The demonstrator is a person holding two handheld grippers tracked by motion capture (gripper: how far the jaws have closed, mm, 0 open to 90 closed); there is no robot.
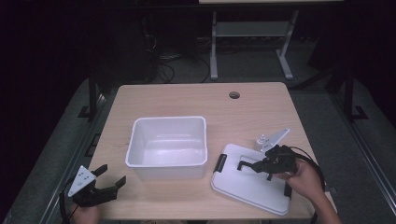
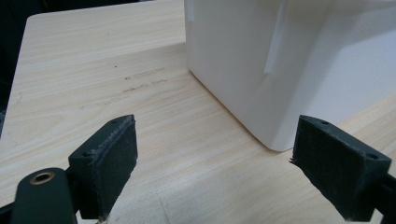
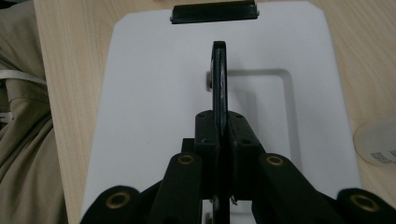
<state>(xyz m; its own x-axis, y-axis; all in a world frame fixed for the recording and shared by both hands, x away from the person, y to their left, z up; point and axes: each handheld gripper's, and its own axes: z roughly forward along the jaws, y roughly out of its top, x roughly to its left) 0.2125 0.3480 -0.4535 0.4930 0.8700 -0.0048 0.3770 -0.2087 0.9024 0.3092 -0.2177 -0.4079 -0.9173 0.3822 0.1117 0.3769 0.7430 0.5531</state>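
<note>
Meanwhile, white bin lid lies flat at the table's near right edge, beside the white storage bin | right gripper pinches the lid's raised black handle | left gripper rests spread wide by the bin's near left corner, holding nothing.

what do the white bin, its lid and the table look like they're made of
The bin looks like glossy white moulded plastic: rounded corners and a sheen on its floor. The lid seems the same plastic, smoother and flatter, with a black handle, likely plastic too, clamped by the right gripper. The table shows pale wood grain, probably laminate.
</note>
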